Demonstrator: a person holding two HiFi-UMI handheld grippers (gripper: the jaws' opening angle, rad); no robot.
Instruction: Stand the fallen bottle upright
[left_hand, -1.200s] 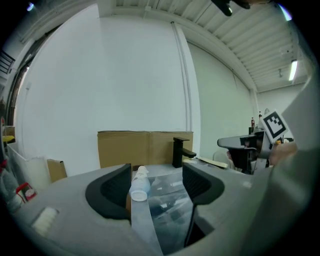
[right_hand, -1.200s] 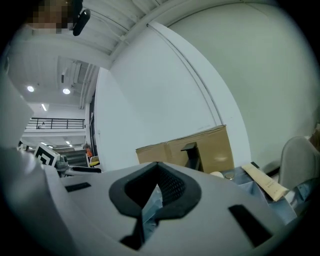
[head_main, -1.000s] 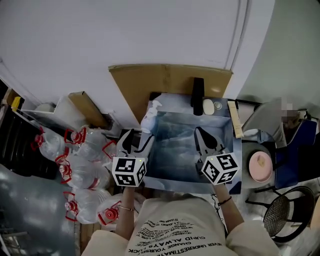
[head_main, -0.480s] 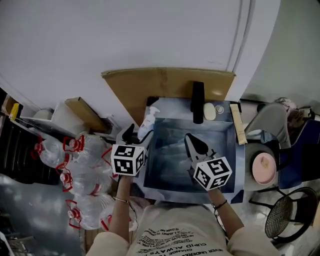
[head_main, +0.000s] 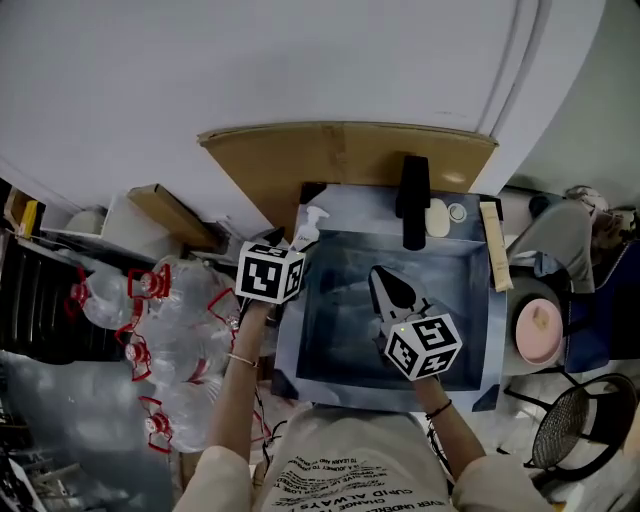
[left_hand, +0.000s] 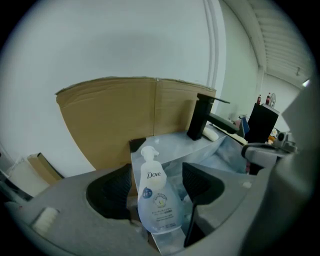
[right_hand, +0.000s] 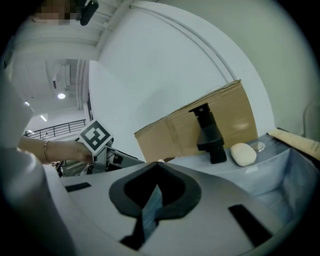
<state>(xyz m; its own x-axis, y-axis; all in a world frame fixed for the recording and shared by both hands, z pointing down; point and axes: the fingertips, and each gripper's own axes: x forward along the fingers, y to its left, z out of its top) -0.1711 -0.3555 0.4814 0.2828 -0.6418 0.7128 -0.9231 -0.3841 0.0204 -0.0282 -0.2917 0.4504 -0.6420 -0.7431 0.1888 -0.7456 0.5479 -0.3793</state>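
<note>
A white pump bottle (left_hand: 156, 197) with a pale blue label rests on the left rim of the sink (head_main: 290, 345), pump end toward the wall; it looks to be lying along the rim. In the head view the bottle (head_main: 305, 228) shows just beyond my left gripper (head_main: 283, 243). That left gripper (left_hand: 157, 186) is open, with one jaw on each side of the bottle's lower body. My right gripper (head_main: 384, 281) hovers over the basin with its jaws shut on nothing; in its own view the right gripper (right_hand: 156, 167) shows closed tips.
A black faucet (head_main: 412, 200) and a white soap bar (head_main: 436, 218) stand on the sink's back ledge, before a cardboard sheet (head_main: 340, 160). Several red-capped water jugs (head_main: 165, 335) crowd the floor at left. A pink bowl (head_main: 540, 330) and a wire basket (head_main: 580, 430) sit at right.
My left gripper has moved forward along the sink's left rim and now straddles the bottle. The right gripper has stayed over the basin.
</note>
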